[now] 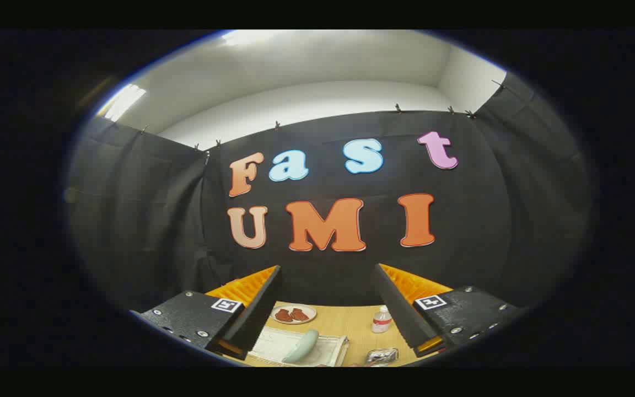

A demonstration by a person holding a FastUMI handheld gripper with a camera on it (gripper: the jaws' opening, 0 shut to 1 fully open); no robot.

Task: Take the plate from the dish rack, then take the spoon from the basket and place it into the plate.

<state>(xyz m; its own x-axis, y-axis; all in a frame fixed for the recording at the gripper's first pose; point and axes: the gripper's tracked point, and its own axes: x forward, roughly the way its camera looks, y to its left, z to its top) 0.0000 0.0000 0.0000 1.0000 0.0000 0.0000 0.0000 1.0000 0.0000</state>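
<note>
Gripper (326, 309) held high above the table, fingers spread wide apart, nothing between them; both fingers (257, 309) show ribbed inner faces, black with orange backing, and each carries a small square black-and-white marker on its black mount. Seen through the gap between the fingers: a wooden table (350, 325). On it, toward the far edge and nearer the left finger, a small pale dish (294, 314) with two reddish-brown pieces on it. Nearer the right finger, a small clear bottle (382, 320) with a white cap stands upright. Closer in, a white rack-like tray (279, 344) lies flat, with a pale green curved object (301, 346) resting on it; whether this is the plate cannot be told. Beside the tray, toward the right finger, a shiny crinkled item (382, 356), unclear. Spoon and basket not made out.
</note>
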